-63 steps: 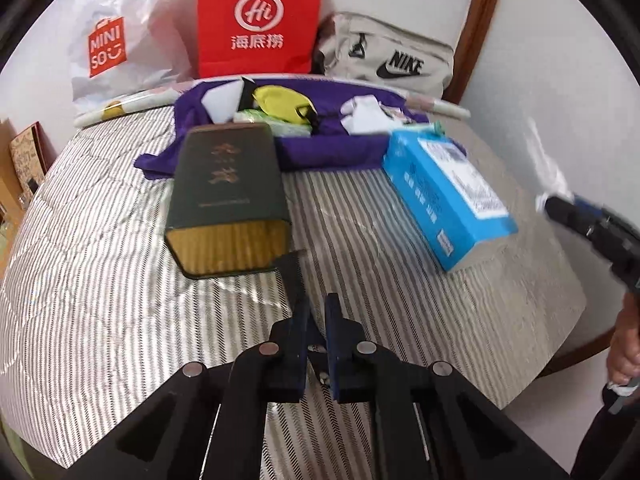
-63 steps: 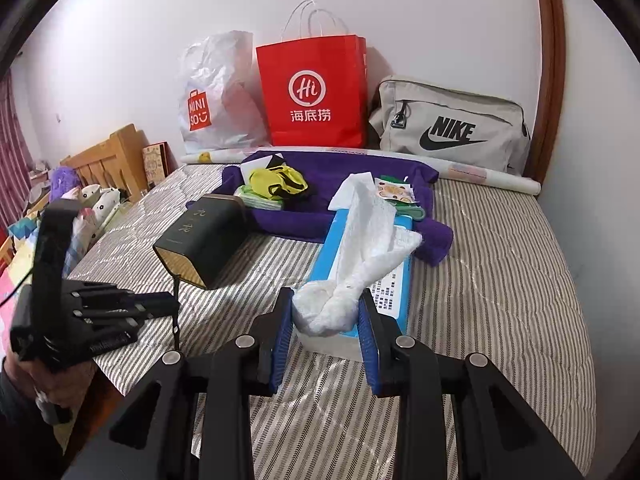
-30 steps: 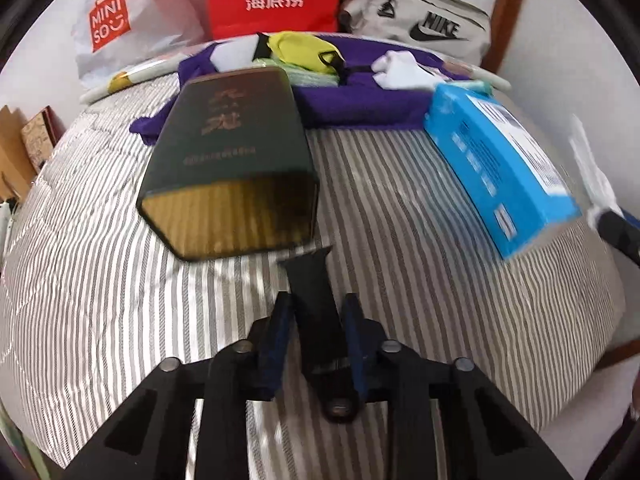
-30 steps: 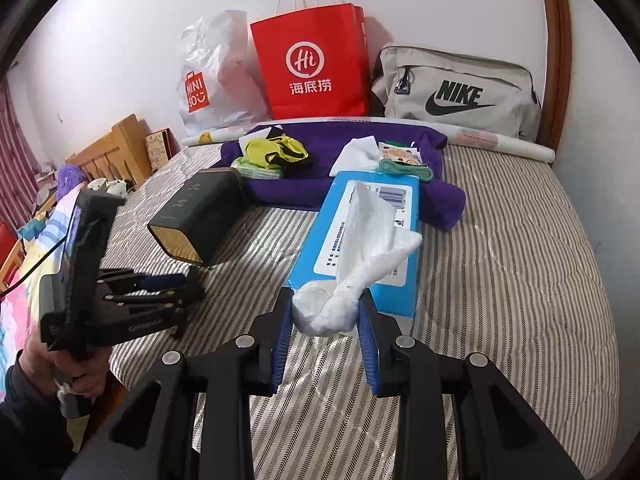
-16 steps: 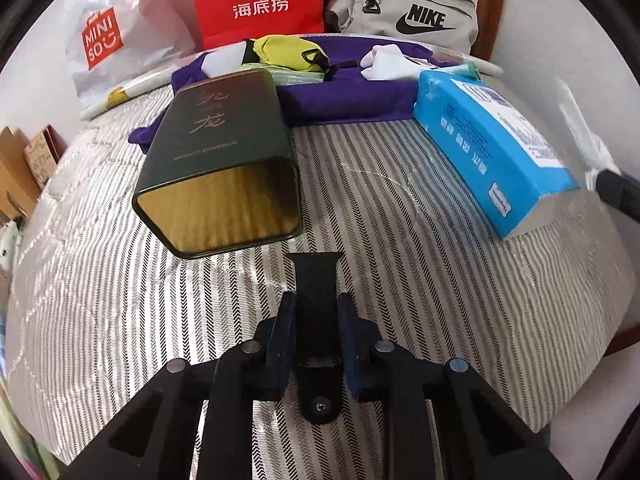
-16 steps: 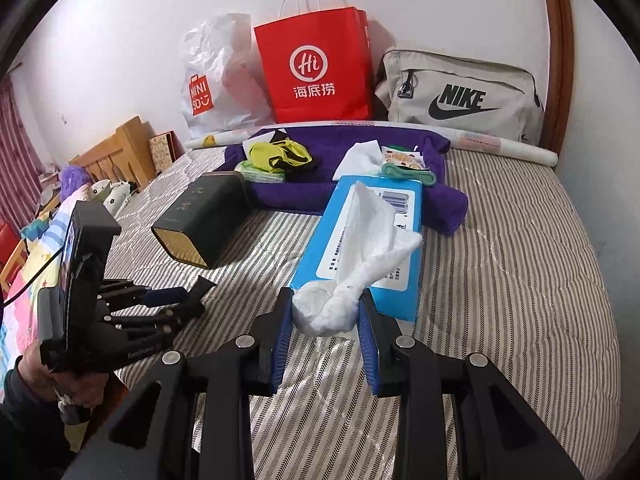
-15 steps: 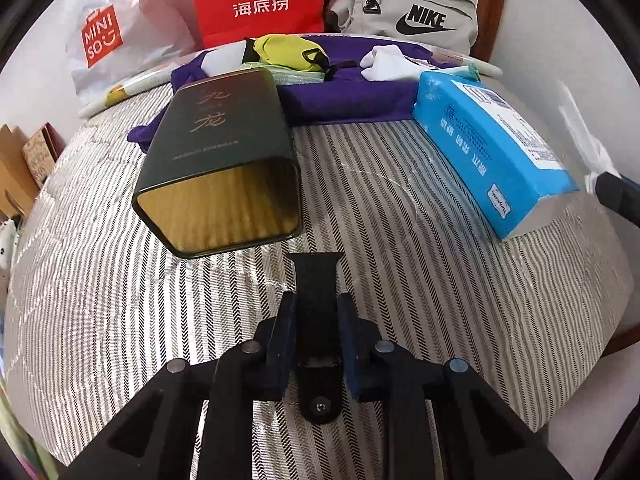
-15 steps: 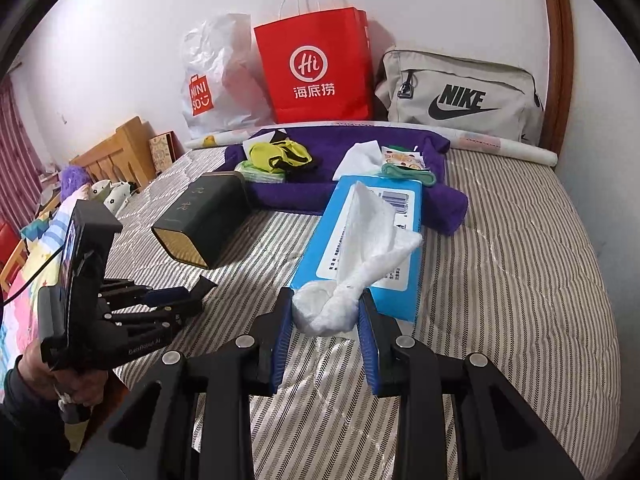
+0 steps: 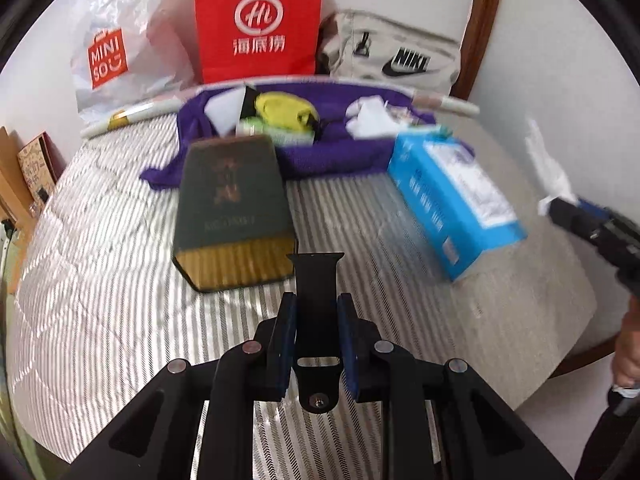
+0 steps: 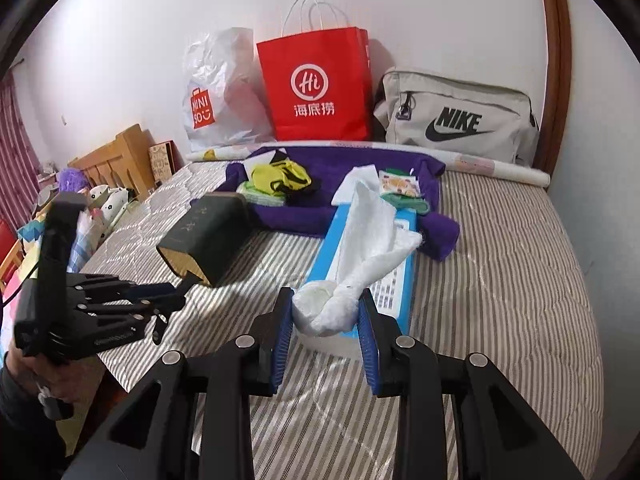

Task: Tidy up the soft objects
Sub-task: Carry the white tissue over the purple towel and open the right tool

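My left gripper [image 9: 316, 312] is shut on a black watch strap [image 9: 318, 284] and holds it above the striped bed, just in front of the dark green box [image 9: 234, 208] that lies open-ended toward me. My right gripper [image 10: 325, 312] is shut on a white tissue [image 10: 352, 264] over the near end of the blue tissue box [image 10: 396, 280]. The blue tissue box [image 9: 452, 204] and the right gripper [image 9: 560, 210] also show in the left wrist view. The left gripper [image 10: 168, 296] shows in the right wrist view. A purple towel [image 10: 352, 164] carries a yellow cloth item [image 10: 280, 176] and white tissue.
A red paper bag [image 10: 316, 84], a white Miniso bag [image 10: 216, 92] and a grey Nike bag [image 10: 456, 120] stand against the wall behind the bed. A rolled poster [image 10: 500, 170] lies at the back. A wooden headboard [image 10: 116, 160] and plush toys are at the left.
The left gripper has pulled back and risen from the green box, still holding the strap. The right gripper has held the tissue almost still over the blue box.
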Action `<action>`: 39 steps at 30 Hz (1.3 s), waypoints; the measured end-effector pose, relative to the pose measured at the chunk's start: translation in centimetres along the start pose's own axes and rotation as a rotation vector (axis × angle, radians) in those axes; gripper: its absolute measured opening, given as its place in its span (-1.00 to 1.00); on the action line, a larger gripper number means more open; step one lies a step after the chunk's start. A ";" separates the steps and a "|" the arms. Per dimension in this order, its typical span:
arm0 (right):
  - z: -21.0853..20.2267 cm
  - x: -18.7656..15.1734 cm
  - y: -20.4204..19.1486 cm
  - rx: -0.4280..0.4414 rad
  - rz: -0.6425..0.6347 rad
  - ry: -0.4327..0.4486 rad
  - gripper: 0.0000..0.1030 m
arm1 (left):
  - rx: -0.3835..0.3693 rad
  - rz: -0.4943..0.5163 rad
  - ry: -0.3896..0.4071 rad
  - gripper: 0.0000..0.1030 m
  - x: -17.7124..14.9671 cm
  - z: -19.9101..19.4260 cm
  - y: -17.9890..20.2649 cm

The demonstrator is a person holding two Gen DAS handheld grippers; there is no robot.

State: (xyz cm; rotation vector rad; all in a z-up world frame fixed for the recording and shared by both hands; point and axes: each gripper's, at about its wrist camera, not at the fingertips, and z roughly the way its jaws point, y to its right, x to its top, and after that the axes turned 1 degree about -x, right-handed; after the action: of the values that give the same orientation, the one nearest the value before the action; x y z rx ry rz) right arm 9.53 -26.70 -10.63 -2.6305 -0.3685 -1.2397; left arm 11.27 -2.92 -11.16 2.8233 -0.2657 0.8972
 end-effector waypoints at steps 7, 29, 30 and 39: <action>1.3 2.7 0.1 0.024 -0.029 0.016 -0.40 | 0.001 0.003 0.061 -0.62 3.8 -1.9 -1.1; 13.6 11.6 4.5 0.029 -0.036 -0.083 -0.39 | -0.022 -0.084 0.044 -0.62 18.6 8.1 -8.4; 14.0 11.7 4.6 0.028 -0.036 -0.090 -0.39 | -0.025 -0.084 0.036 -0.62 19.0 8.7 -8.6; 19.0 12.1 5.9 0.030 -0.015 -0.200 -0.36 | -0.055 -0.125 -0.051 -0.61 19.9 13.0 -9.9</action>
State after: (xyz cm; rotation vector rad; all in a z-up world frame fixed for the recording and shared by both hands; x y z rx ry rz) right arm 32.53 -25.07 -13.60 -2.7379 -0.4359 -0.9694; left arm 36.60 1.59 -11.03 2.7790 -0.1164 0.7811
